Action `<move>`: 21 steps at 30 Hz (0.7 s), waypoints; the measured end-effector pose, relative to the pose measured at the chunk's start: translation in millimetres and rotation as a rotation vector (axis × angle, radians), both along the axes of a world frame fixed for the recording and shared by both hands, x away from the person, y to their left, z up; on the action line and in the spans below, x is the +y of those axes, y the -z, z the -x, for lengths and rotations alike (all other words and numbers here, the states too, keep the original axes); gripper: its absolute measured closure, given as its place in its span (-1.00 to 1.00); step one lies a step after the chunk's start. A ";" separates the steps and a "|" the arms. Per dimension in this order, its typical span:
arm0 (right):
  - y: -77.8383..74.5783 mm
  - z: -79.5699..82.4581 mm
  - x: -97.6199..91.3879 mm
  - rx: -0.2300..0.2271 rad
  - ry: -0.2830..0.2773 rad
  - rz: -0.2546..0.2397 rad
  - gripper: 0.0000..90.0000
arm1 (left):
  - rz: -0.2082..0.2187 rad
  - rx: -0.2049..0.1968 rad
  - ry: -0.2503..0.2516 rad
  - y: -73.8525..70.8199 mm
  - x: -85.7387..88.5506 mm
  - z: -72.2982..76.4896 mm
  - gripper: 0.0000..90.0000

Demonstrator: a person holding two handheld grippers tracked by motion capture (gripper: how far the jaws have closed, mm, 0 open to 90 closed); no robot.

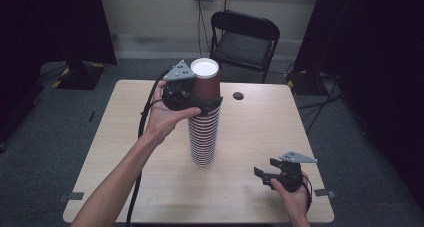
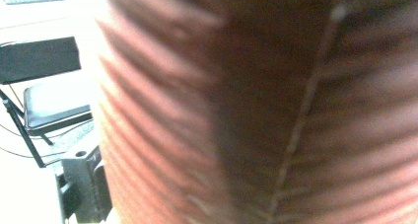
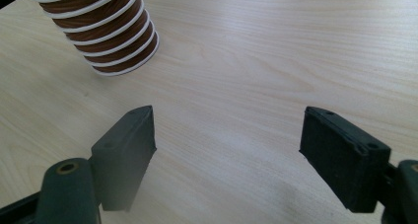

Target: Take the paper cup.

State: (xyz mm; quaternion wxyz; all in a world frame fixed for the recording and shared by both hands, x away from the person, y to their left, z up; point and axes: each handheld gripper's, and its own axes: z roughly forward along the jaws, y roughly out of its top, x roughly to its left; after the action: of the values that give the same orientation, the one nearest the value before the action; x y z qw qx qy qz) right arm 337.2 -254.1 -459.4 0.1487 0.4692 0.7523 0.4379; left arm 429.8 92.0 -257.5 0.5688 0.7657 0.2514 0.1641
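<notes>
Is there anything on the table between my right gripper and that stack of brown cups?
Nothing visible: bare table lies between the right gripper, jaws open, and the foot of the cup stack. The left gripper is up at the stack's top.

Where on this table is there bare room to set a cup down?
Bare wood lies left of the cup stack, out to the table edge, and between the stack and the right tongs. It is crowded at the stack's top, where the left tongs sit around it.

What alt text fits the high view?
A person's left gripper reaches around the top cup of a tall stack of upside-down brown paper cups on a wooden table. The right gripper rests open near the front right.
</notes>
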 end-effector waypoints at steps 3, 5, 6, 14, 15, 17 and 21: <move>0.1 -0.2 0.2 0.003 0.001 0.002 -0.53 | -0.007 -0.006 0.006 -0.3 0.5 0.7 -0.79; 0.0 -0.2 0.3 0.004 0.003 0.004 -0.53 | -0.007 -0.008 0.008 0.0 -0.1 0.6 -0.78; 0.2 -0.2 0.3 0.005 0.003 0.004 -0.53 | -0.010 -0.009 0.005 -0.5 -0.7 1.0 -0.78; 1.1 -1.0 0.3 0.007 0.002 0.007 -0.53 | -0.021 0.000 0.004 -2.7 -2.6 -0.2 -0.77; 1.5 -1.5 0.6 0.009 0.001 0.007 -0.53 | -0.018 -0.004 0.008 -2.6 -2.8 -0.5 -0.77; 1.9 -2.4 1.8 0.016 0.001 0.009 -0.53 | -0.015 -0.003 0.003 -2.7 -2.9 -0.8 -0.77; 1.8 -1.6 2.6 0.014 -0.003 0.010 -0.53 | -0.001 -0.008 0.003 -4.0 -1.6 -0.3 -0.77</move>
State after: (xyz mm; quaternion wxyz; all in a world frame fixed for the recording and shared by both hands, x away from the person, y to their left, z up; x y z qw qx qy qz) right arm 338.8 -251.5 -461.2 0.1452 0.4701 0.7563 0.4312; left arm 430.2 90.3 -253.5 0.5697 0.7656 0.2481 0.1663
